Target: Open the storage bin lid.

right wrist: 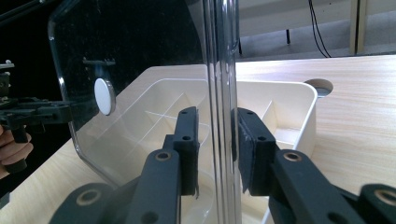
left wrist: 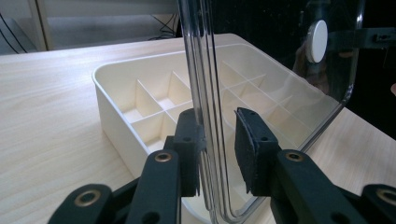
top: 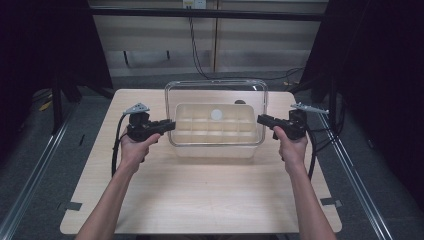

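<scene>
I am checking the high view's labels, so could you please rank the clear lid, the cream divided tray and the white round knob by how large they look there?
1. clear lid, held over the tray by the left gripper and right gripper.
2. cream divided tray, slightly smaller in outline, though the lid is higher and nearer the camera.
3. white round knob, by far the smallest.

Dim, soft overhead light; dark surrounds; glare streaks on the clear lid point(right wrist: 219, 70); near jaws slightly blurred.

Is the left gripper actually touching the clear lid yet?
Touching: the left gripper view shows the left gripper's pads clamped on the clear lid's edge.
</scene>
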Demonstrator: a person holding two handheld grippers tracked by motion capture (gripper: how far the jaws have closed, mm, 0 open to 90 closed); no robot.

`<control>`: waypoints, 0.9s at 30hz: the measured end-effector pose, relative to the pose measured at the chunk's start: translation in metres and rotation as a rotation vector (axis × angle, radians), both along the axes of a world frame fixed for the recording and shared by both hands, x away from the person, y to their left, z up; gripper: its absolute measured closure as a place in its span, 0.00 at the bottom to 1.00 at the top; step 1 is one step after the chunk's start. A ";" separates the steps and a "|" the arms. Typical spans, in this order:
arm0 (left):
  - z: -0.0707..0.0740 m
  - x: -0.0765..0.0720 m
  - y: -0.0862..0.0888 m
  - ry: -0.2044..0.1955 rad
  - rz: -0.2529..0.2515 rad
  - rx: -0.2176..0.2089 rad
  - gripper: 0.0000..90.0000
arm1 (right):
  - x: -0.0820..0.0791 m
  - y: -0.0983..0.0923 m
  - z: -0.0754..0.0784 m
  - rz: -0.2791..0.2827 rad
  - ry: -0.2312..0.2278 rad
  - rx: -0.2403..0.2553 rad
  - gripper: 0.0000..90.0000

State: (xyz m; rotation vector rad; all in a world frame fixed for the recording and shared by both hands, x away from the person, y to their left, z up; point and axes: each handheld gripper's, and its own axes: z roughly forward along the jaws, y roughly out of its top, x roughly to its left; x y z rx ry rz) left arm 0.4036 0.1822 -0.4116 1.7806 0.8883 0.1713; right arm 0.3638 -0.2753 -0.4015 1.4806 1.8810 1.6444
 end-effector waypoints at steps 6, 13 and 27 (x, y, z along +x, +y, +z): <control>0.005 -0.004 0.002 -0.008 -0.006 0.000 0.80 | -0.002 0.001 0.001 -0.003 0.000 -0.002 0.79; 0.010 -0.016 0.009 -0.026 -0.018 -0.006 0.82 | -0.012 0.007 0.006 0.008 -0.005 -0.027 0.77; 0.010 -0.027 0.014 -0.041 -0.018 0.006 0.82 | -0.022 0.012 0.003 0.023 -0.014 -0.023 0.77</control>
